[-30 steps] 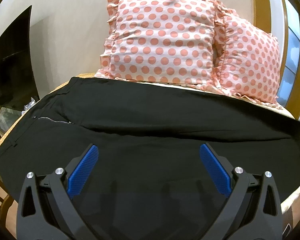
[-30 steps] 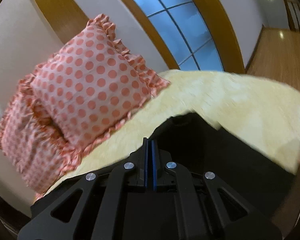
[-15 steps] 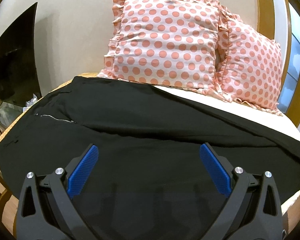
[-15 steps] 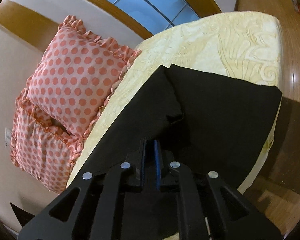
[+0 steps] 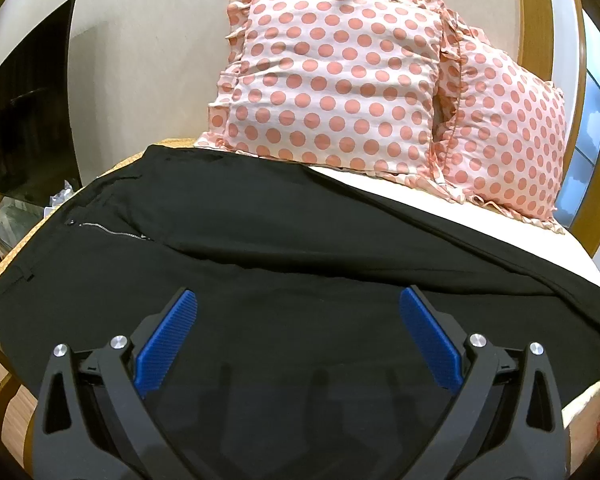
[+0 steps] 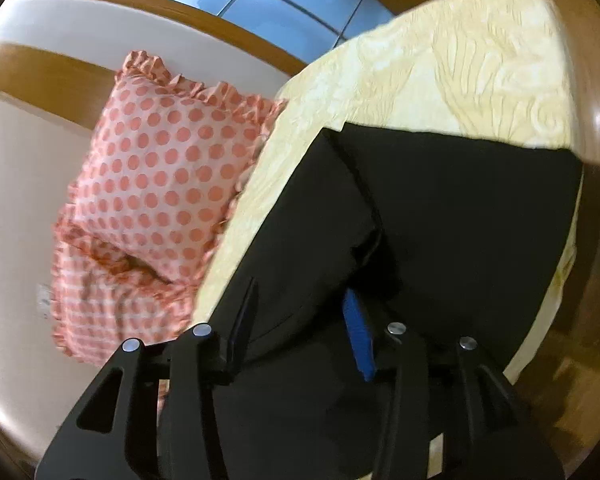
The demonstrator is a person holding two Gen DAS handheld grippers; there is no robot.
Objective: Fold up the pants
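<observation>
Pants (image 5: 300, 248) lie spread across the bed (image 6: 440, 60), soft and limp; hems or waistband look best to pinch. Left hand-held gripper (image 5: 298, 332) hovers released; right hand-held gripper (image 6: 300, 320) released too.

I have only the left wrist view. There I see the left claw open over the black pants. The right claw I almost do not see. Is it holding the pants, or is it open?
Observer: The right claw is open. Its two fingers stand apart, with fabric of the pants showing between them.
Operator: Where do the leg ends lie?
Observer: They lie flat on the cream bedspread, with bare bedspread beyond the hem. The hem's outer corner reaches the side edge of the bed.
Operator: Is the fabric smooth there?
Observer: Not fully. A raised crease runs from the hem back toward the right claw.
</observation>
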